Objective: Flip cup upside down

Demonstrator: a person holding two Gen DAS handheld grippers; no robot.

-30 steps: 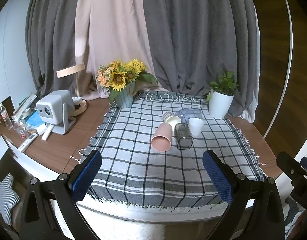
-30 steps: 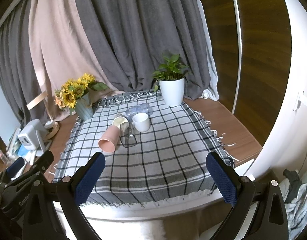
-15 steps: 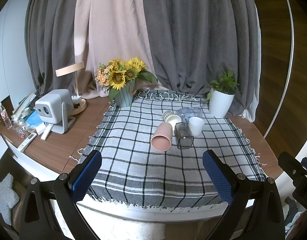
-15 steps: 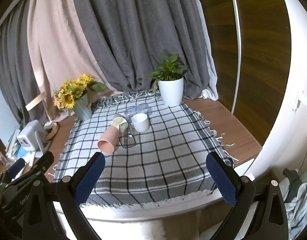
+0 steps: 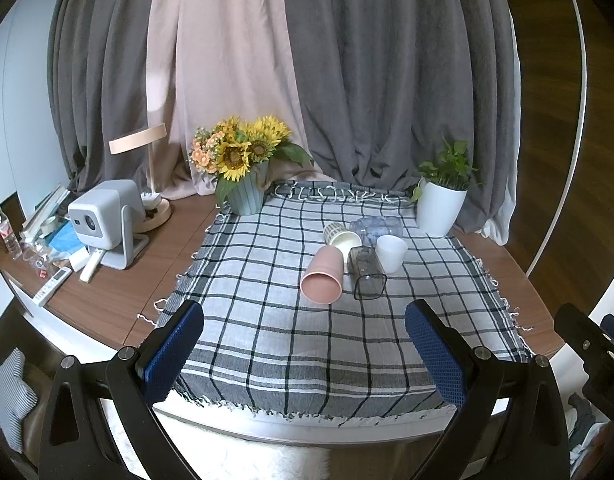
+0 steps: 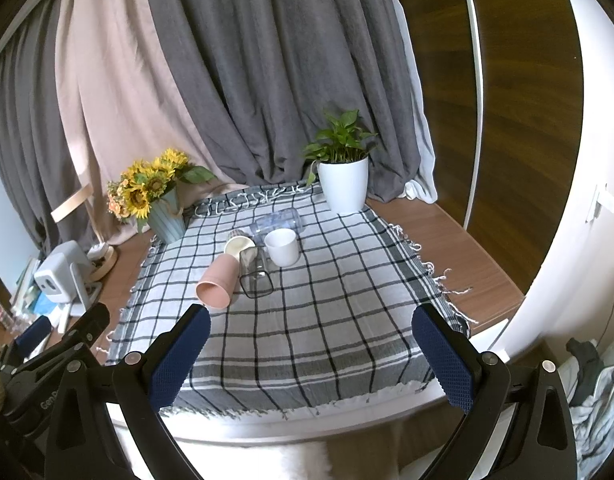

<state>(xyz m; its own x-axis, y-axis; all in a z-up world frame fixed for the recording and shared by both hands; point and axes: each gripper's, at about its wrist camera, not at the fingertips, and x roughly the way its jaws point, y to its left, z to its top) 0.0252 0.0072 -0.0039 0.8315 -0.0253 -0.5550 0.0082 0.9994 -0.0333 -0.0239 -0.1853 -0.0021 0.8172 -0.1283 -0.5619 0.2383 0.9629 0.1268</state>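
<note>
Several cups sit grouped on the checked cloth (image 5: 267,312). A pink cup (image 5: 323,276) (image 6: 217,280) lies on its side, mouth toward me. A clear square glass (image 5: 367,274) (image 6: 257,274) lies beside it. A white cup (image 5: 391,253) (image 6: 282,246) stands upright. A patterned paper cup (image 5: 339,236) (image 6: 238,245) lies tipped behind, next to a clear plastic bottle (image 5: 377,226) (image 6: 279,220). My left gripper (image 5: 305,354) and right gripper (image 6: 311,354) are both open and empty, held near the table's front edge, well short of the cups.
A sunflower vase (image 5: 245,196) stands at the cloth's back left and a white plant pot (image 5: 441,208) at the back right. A projector (image 5: 105,224), a lamp (image 5: 147,168) and clutter sit on the wooden table (image 5: 147,280) to the left. Curtains hang behind.
Both views have shifted only slightly; the cups have not moved and both grippers stay open.
</note>
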